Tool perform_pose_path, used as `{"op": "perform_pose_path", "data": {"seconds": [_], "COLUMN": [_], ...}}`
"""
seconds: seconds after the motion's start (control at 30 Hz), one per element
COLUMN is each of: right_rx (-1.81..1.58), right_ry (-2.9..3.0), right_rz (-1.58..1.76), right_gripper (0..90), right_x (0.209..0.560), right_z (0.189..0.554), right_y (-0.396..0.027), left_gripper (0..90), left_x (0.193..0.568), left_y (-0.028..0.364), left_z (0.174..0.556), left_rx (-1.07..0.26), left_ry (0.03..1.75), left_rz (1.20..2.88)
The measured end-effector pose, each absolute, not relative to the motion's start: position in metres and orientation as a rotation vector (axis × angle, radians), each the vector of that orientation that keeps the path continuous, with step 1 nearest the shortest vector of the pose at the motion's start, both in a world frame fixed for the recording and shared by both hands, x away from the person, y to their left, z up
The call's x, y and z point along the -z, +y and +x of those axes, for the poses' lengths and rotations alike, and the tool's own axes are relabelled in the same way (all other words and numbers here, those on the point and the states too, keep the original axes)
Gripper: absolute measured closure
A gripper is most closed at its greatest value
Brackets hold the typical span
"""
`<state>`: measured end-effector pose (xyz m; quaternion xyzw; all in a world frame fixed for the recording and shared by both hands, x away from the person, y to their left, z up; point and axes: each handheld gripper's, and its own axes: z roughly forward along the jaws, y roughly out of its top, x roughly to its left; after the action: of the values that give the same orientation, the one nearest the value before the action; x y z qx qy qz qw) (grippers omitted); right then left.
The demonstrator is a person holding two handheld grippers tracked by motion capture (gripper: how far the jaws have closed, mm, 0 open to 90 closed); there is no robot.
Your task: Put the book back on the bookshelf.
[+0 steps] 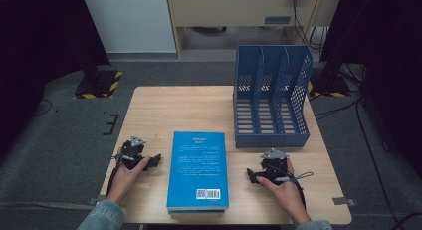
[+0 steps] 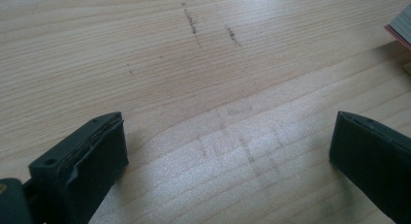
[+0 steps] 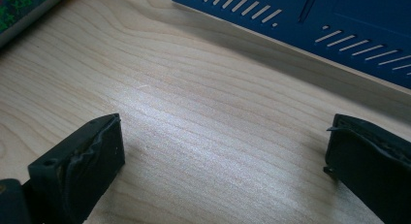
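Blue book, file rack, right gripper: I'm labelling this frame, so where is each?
Blue book (image 1: 197,165): high view, middle of its cover.
File rack (image 1: 271,139): high view, its low front wall.
Right gripper (image 1: 251,174): high view, between its open jaw tips.

Light wooden table (image 1: 164,110) in front of me, grain running across, a few dark scuff marks (image 2: 191,23) on its left part. Blue book (image 1: 198,170) lies flat at centre near edge, back cover up, barcode toward me. Blue perforated file rack (image 1: 271,98) stands at the far right, just beyond the book's corner.
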<state>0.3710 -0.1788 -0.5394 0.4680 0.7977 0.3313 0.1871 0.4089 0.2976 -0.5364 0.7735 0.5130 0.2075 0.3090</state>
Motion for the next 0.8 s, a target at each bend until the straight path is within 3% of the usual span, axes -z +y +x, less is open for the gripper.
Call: {"op": "perform_pose_path", "data": {"seconds": [0.37,0.57,0.8], "right_rx": [-0.937,-0.910,-1.010], "right_ry": [2.247,2.266,2.280], "right_rz": [1.316,1.327,1.183], "right_gripper": [0.9,6.4,7.0], "right_x": [0.539,0.531,0.484], "right_z": [0.371,0.368,0.340], "right_y": [-0.179,-0.184,-0.172], "left_gripper": [0.0,3.4,3.9], "left_x": [0.536,0.526,0.499], "left_y": [0.296,0.293,0.295], "left_z": [0.407,0.399,0.382], "left_rx": [-0.513,-0.452,-0.355], "left_ry": [1.299,1.254,1.196], "left_rz": [2.074,2.092,2.029]}}
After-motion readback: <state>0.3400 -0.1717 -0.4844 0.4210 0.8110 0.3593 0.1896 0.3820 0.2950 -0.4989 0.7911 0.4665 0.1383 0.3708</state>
